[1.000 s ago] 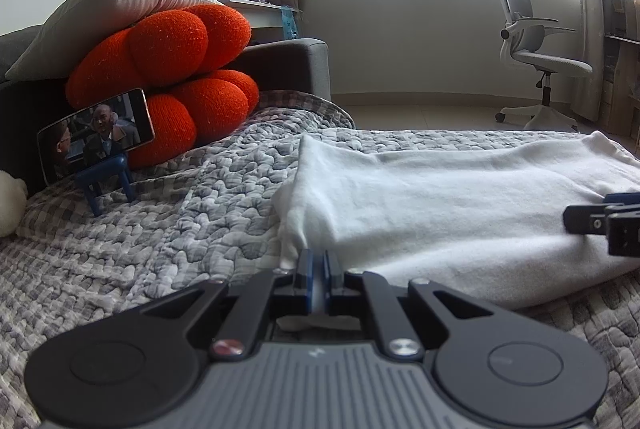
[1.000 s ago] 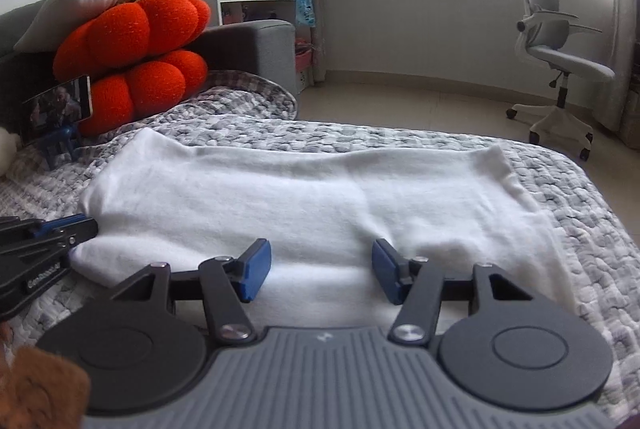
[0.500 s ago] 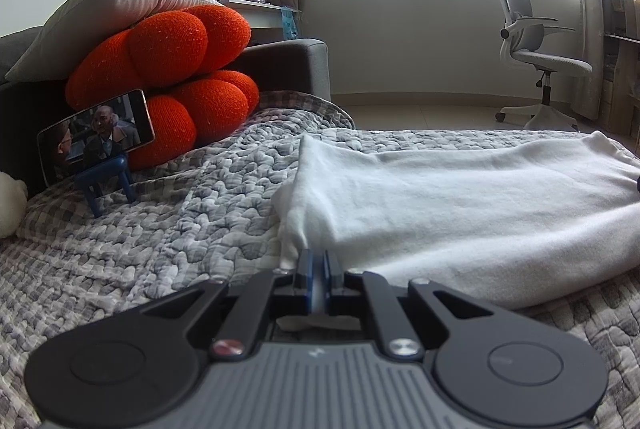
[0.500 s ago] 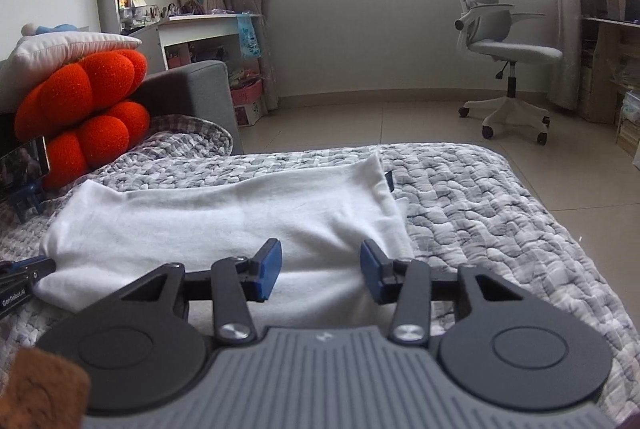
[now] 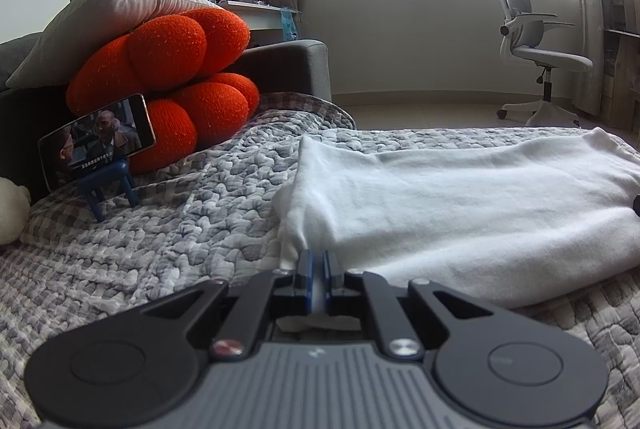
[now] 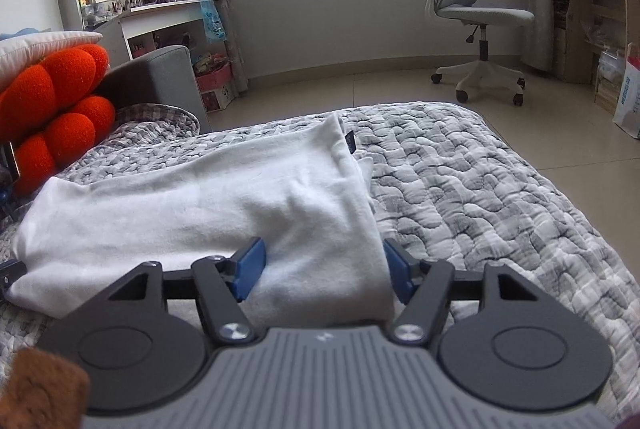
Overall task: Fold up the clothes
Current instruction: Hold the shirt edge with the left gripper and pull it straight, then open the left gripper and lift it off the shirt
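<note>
A white garment (image 5: 460,197) lies folded in a long band across the grey quilted bed (image 5: 180,229). My left gripper (image 5: 316,271) is shut on the garment's near left corner, with white cloth pinched between the blue pads. In the right wrist view the garment (image 6: 192,213) runs from the left edge to the middle. My right gripper (image 6: 324,267) is open, its blue pads either side of the garment's near right corner, low over the bed (image 6: 480,189).
Orange knot cushions (image 5: 168,69) and a white pillow (image 5: 92,17) lean on the grey headboard at left. A phone on a blue stand (image 5: 96,145) sits on the quilt. An office chair (image 6: 472,17) stands on the tiled floor beyond the bed.
My right gripper has moved right along the garment to its right end and opened wider around the corner. It has left the left wrist view. My left gripper has stayed shut and still.
</note>
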### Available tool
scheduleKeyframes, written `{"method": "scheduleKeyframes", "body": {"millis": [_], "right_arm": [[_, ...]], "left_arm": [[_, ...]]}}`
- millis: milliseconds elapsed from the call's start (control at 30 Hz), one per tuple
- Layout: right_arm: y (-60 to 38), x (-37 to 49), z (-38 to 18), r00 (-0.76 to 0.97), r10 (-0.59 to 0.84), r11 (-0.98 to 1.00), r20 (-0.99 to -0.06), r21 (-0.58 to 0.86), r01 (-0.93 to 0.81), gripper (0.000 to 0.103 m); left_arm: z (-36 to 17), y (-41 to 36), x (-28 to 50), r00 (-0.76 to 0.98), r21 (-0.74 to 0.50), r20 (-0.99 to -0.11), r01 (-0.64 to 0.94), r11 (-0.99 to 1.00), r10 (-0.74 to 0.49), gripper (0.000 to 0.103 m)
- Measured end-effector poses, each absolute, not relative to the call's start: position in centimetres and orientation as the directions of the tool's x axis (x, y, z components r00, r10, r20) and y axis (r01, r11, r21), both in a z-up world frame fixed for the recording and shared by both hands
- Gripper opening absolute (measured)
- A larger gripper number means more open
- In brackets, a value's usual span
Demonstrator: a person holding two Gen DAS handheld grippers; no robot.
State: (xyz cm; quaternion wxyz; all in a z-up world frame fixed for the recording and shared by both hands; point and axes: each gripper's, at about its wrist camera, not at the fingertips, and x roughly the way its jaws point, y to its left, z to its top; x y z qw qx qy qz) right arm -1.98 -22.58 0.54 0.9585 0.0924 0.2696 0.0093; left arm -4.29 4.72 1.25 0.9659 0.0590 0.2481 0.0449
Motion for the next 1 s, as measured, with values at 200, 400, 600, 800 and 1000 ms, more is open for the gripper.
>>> {"method": "scheduleKeyframes", "body": {"millis": [200, 400, 600, 800, 1000], "right_arm": [[-22.7, -2.2, 0.4, 0.857, 0.072, 0.981, -0.510, 0.191, 0.031, 0.068], [-22.9, -2.2, 0.4, 0.858, 0.077, 0.980, -0.508, 0.196, 0.028, 0.069], [-22.9, -2.1, 0.4, 0.858, 0.085, 0.979, -0.506, 0.204, 0.023, 0.070], [-23.1, -2.2, 0.4, 0.859, 0.091, 0.977, -0.503, 0.211, 0.020, 0.071], [-23.1, -2.3, 0.4, 0.861, 0.095, 0.976, -0.500, 0.217, 0.018, 0.071]], "left_arm": [[2.3, 5.6, -4.2, 0.866, 0.089, -0.494, -0.042, 0.995, 0.080, 0.007], [5.4, 6.0, -3.7, 0.864, 0.106, -0.483, -0.100, 0.989, 0.140, 0.040], [8.7, 4.9, -1.2, 0.825, 0.138, -0.543, -0.095, 0.986, 0.156, 0.042], [10.4, 2.3, 1.4, 0.780, 0.064, -0.619, -0.064, 0.996, 0.090, 0.048], [4.7, 2.6, 4.5, 0.687, -0.071, -0.726, -0.109, 0.992, 0.023, 0.053]]}}
